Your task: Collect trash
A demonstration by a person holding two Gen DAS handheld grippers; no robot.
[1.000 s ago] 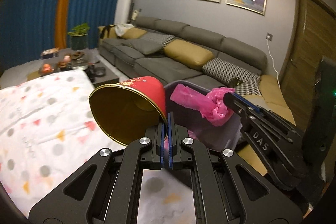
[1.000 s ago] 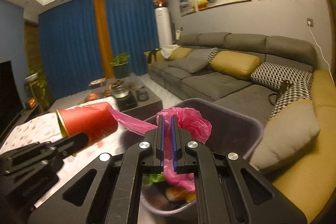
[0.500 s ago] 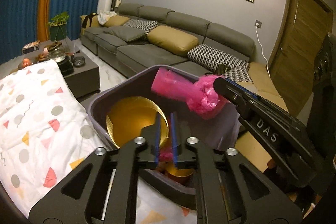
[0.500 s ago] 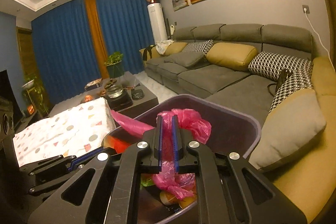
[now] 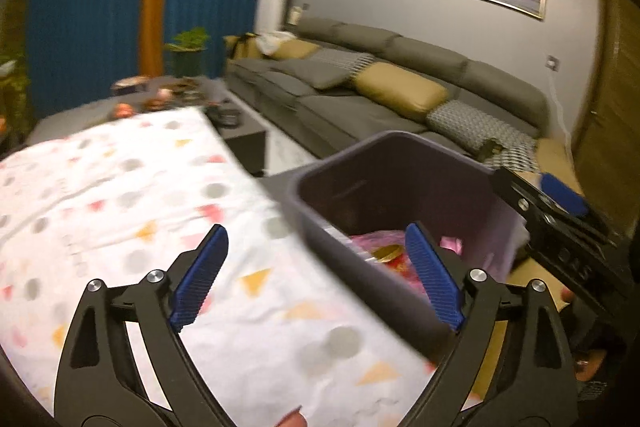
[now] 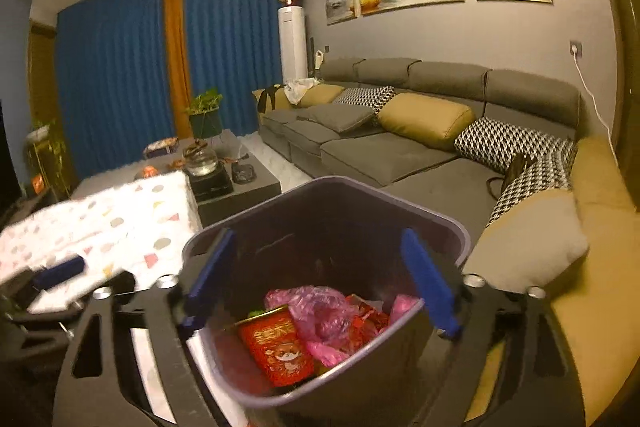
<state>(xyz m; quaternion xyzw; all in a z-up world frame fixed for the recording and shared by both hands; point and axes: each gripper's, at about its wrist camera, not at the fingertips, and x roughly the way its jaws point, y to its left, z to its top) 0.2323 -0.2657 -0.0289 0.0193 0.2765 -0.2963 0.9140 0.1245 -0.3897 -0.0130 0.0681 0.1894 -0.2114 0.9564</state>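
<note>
A grey bin (image 6: pixel 400 193) stands right under my right gripper (image 6: pixel 319 233), whose jaws are opening wide with nothing gripped. Inside the bin lie a red cup with gold print (image 6: pixel 280 343) and a crumpled pink plastic bag (image 6: pixel 320 311) on other scraps. In the left wrist view the bin (image 5: pixel 384 141) is to the right, and the cup's gold end (image 5: pixel 386 253) and the pink bag (image 5: pixel 366 239) show inside it. My left gripper (image 5: pixel 315 231) hangs over the table edge beside the bin, its jaws opening and holding nothing.
A table under a white cloth with coloured dots and triangles (image 5: pixel 140 207) borders the bin's left side. A tan and grey cushion (image 6: pixel 528 239) lies to its right. Behind are a long grey sofa (image 6: pixel 380 143) and a dark coffee table with a glass teapot (image 6: pixel 202 161).
Both grippers went from shut to wide open. The red cup left the left gripper and the pink bag left the right; both now lie in the bin. The left gripper swung left over the cloth.
</note>
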